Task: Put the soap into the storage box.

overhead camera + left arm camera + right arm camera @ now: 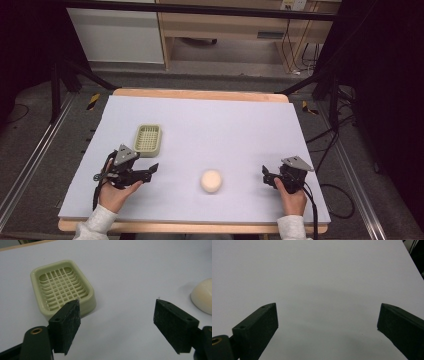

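Green soap dish (148, 139) empty, soap (211, 181) apart

A pale lilac mat covers the wooden surface (200, 94), whose bare edge shows at the far side. Grey carpet floor (45, 165) lies around it, with metal rails (30, 162) on both sides. Behind stand a white cabinet (117, 35) and a light wood desk (225, 25); cables (300, 55) hang at right.
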Demonstrator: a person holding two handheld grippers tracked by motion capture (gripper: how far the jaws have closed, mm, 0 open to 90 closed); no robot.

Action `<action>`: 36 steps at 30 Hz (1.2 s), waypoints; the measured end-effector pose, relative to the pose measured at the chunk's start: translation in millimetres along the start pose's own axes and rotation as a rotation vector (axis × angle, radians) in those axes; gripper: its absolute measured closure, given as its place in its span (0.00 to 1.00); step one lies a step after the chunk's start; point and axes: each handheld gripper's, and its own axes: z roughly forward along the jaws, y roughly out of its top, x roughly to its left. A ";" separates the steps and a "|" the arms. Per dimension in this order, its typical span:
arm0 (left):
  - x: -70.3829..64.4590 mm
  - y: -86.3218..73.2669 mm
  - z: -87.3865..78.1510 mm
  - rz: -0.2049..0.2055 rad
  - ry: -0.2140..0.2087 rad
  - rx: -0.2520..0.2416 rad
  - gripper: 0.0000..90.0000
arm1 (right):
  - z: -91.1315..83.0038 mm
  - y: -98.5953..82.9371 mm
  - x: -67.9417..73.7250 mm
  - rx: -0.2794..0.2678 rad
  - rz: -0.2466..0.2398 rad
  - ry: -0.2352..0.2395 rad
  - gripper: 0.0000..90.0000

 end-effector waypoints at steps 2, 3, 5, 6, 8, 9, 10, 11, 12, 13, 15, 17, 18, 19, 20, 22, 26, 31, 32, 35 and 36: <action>-1.9 1.7 1.3 0.003 -0.007 0.002 0.24 | -0.1 0.0 -0.2 -0.001 0.001 -0.002 0.04; -2.4 2.6 1.8 0.009 -0.010 0.007 0.24 | -0.1 0.0 -0.2 -0.001 0.001 -0.002 0.04; -3.4 3.3 2.5 0.005 -0.010 0.002 0.24 | 0.1 -0.1 0.1 0.003 0.001 -0.001 0.04; -4.4 4.7 3.0 0.009 -0.017 0.005 0.24 | 0.3 -0.1 0.1 0.004 -0.001 0.000 0.04; -6.3 6.1 4.1 0.012 -0.020 0.003 0.24 | 0.4 -0.2 0.3 0.004 -0.002 0.001 0.04; -7.1 7.1 4.6 0.012 -0.024 0.002 0.24 | 0.4 -0.2 0.3 0.003 -0.002 0.000 0.04; -7.5 7.8 5.0 0.013 -0.025 0.002 0.24 | 0.5 -0.2 0.1 0.003 -0.003 -0.001 0.04; -8.5 9.0 5.7 0.013 -0.027 0.002 0.24 | 0.6 -0.1 -0.1 0.004 -0.003 -0.003 0.04; -9.4 9.8 6.2 0.016 -0.028 0.002 0.24 | 0.4 -0.2 0.0 0.004 -0.001 -0.004 0.04; -10.5 10.7 6.9 0.017 -0.033 0.002 0.24 | 0.5 -0.2 -0.1 0.003 -0.002 -0.004 0.04; -13.1 12.0 8.2 0.021 -0.039 0.003 0.24 | 0.6 -0.3 0.1 0.002 -0.003 -0.007 0.04; -16.5 13.7 9.8 0.031 -0.047 0.005 0.24 | 0.7 -0.3 0.1 0.001 -0.003 -0.006 0.04; -18.6 14.5 10.8 0.031 -0.049 0.003 0.24 | 0.9 -0.3 0.1 0.002 -0.004 -0.005 0.04; -20.3 15.4 11.5 0.036 -0.054 0.004 0.24 | 1.0 -0.3 0.2 0.002 -0.004 -0.004 0.04; -20.3 15.4 11.5 0.036 -0.054 0.004 0.24 | 1.0 -0.3 0.2 0.002 -0.004 -0.004 0.04; -24.6 17.7 13.6 0.046 -0.065 0.005 0.24 | 1.3 -0.3 0.3 0.002 -0.005 -0.001 0.04; -30.9 20.0 17.8 0.057 -0.080 0.010 0.23 | 0.9 -0.2 0.0 0.002 -0.004 -0.002 0.04; -37.2 21.9 22.3 0.067 -0.096 0.016 0.23 | 0.6 0.0 0.3 -0.003 -0.001 0.001 0.04; -38.3 22.3 23.0 0.069 -0.097 0.017 0.24 | 0.6 0.1 0.3 -0.004 -0.001 0.002 0.04; -40.4 22.9 24.5 0.073 -0.105 0.017 0.24 | 0.6 0.1 0.5 -0.006 0.000 0.001 0.04; -41.6 22.9 25.9 0.075 -0.107 0.018 0.24 | 0.4 0.0 0.7 -0.008 -0.003 0.000 0.04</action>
